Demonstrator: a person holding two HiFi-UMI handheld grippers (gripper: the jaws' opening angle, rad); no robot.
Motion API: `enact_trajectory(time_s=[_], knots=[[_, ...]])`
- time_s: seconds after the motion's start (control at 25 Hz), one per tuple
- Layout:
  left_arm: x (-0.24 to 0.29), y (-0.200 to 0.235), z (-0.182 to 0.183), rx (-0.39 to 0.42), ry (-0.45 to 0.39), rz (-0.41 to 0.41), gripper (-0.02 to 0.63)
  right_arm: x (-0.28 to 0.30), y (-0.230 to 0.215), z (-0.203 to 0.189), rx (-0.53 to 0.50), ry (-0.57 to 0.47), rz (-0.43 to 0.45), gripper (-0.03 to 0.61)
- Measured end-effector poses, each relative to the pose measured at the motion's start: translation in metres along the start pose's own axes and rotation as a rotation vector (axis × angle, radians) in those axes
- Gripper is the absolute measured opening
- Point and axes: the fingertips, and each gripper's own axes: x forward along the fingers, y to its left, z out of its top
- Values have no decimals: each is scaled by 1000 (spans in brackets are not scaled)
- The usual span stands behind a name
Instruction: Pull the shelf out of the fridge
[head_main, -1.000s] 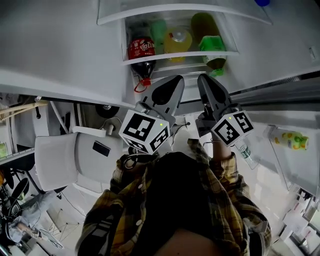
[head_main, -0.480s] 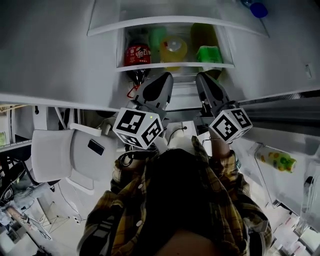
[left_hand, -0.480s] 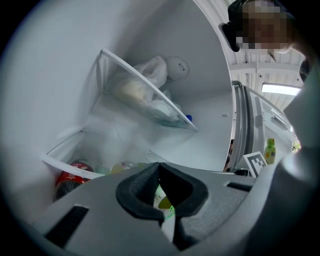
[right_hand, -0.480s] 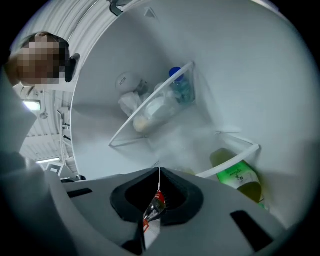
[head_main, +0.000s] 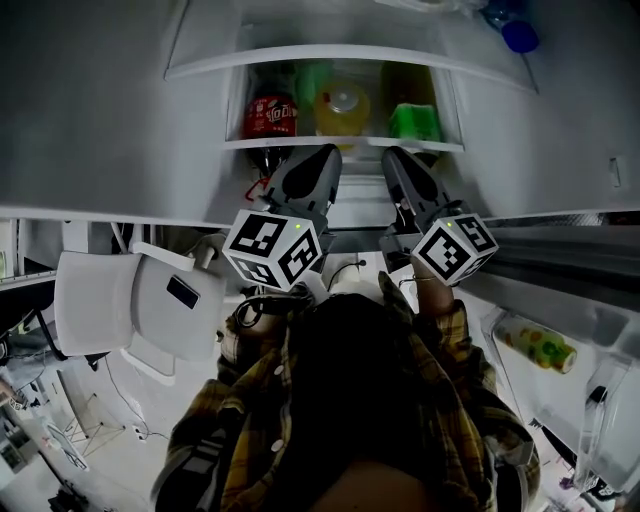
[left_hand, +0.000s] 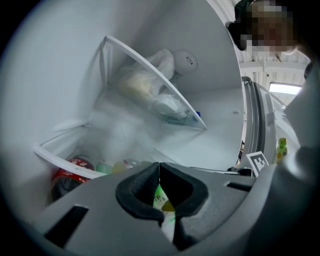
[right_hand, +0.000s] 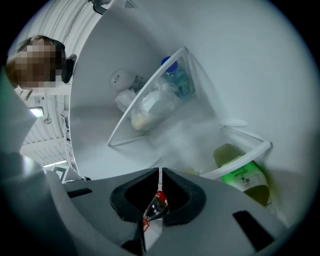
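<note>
The fridge shelf (head_main: 340, 143) is a clear pane with a white front rim. It carries a cola bottle (head_main: 272, 115), a yellow bottle (head_main: 343, 105) and a green carton (head_main: 413, 122). My left gripper (head_main: 318, 150) and right gripper (head_main: 392, 152) point side by side at that front rim, their tips right at it. Both are shut. In the left gripper view the gripper (left_hand: 159, 165) shows its jaws meeting, with the shelf rim (left_hand: 60, 159) and cola bottle (left_hand: 70, 170) to the left. In the right gripper view the gripper (right_hand: 160, 171) shows its jaws meeting too, with the green carton (right_hand: 245, 177) to the right. Nothing shows between either pair.
An upper shelf (head_main: 300, 55) holds plastic bags (left_hand: 150, 90) and a blue-capped bottle (right_hand: 175, 77). The open fridge door at the right carries a bottle (head_main: 540, 345). A white chair (head_main: 130, 305) stands at the left. A person's plaid shirt fills the bottom of the head view.
In the head view both grippers have come closer to the shelf's front rim, which now lies at their tips. Both stayed shut.
</note>
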Motion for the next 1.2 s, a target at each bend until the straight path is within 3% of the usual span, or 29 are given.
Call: enact_trajectory(time_s=[0.2,0.32,0.44,0.68,0.88,1.2], knots=[[1,3,-5,-23,7,17,9,3,0,-7,51,26,20,21],[-1,6,-11,-61,27,15,70,5,0,-13,82,49,29,26],[-3,8,-17,-103,40,13,107,6,0,-19,132,64,50,86],[-4,14,-26,-194,63,13,166,9,-6,-28,220,82,41,133],[-4,27,-37,-328,57,13,193,14,-10,-41,289,106,50,161],[8,41,-51,-475,64,-2,198,24,-18,-43,414,93,62,164]])
